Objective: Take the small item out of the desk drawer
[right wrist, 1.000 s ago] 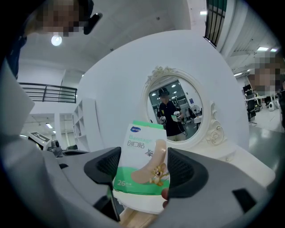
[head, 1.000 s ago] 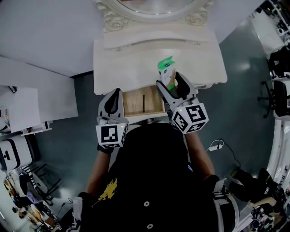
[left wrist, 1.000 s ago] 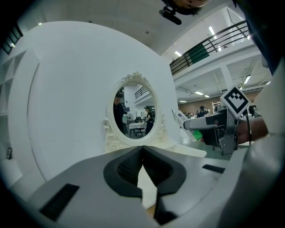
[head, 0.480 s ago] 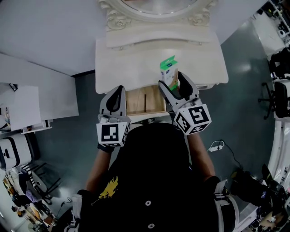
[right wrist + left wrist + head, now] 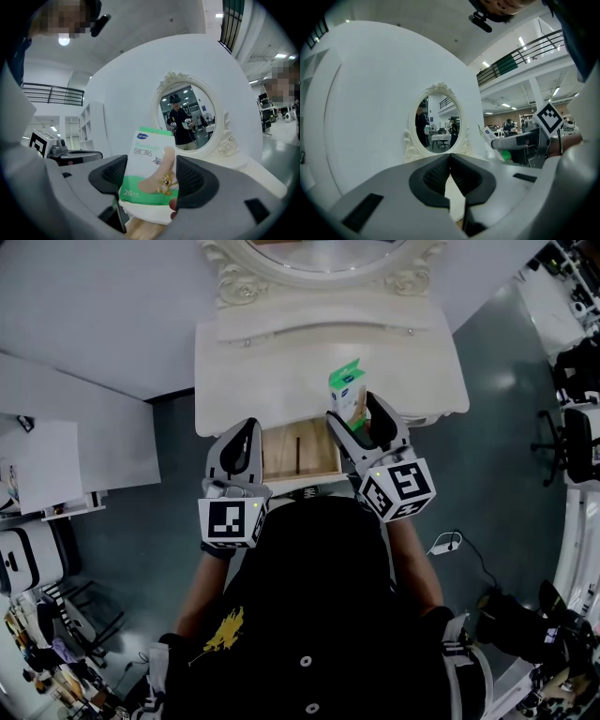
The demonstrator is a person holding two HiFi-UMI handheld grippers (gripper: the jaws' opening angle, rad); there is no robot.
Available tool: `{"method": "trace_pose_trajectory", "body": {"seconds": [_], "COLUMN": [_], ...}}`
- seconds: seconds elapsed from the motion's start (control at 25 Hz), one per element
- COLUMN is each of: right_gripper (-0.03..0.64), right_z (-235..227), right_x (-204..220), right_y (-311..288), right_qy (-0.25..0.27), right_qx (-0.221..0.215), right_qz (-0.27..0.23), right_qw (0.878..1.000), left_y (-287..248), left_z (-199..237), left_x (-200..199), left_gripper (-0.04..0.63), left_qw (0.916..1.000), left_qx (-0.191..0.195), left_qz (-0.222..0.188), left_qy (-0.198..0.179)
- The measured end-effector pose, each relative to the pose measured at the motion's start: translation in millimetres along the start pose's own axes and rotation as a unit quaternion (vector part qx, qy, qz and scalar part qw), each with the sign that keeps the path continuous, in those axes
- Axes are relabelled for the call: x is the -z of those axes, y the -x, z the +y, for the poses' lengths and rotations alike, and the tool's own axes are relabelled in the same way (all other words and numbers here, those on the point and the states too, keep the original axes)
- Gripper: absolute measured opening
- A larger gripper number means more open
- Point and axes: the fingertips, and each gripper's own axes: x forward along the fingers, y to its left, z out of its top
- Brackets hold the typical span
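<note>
Right hand-held gripper [image 5: 151, 183] clamps flat glossy bandage box [image 5: 149, 159]; wooden drawer [image 5: 298, 451] open.

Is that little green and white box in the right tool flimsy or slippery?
The green and white cardboard bandage box looks thin-walled, so probably light and crushable. Its flat sides sit squarely between the jaws of the right gripper, so slipping seems unlikely.

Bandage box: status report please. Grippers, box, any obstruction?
Right gripper shut on bandage box. Box upright, out of the open drawer. Left gripper shut, empty. No obstruction seen.
</note>
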Motion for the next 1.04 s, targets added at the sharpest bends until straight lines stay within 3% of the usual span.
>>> {"method": "trace_pose_trajectory", "body": {"seconds": [0.72,1.04], "right_gripper": [0.341,0.341], "right_z": [-2.3,-9.0], "right_x": [-3.4,1.2], "right_y": [-5.0,-2.6], "right_qy": [0.012,0.072], "right_qx": [-0.012,-0.003], "right_qz": [-0.005,0.002], "right_qw": [1.000,0.997], "left_y": [-12.4,-16.9], "left_z": [-2.2,-12.5], "left_x": [5.1,9.9], "left_gripper": [0.014,0.014], "left_qw": [1.0000,0.9999], "left_qx": [0.002,-0.006], "left_qz": [0.007,0.008], "left_qy": [0.002,0.004]}}
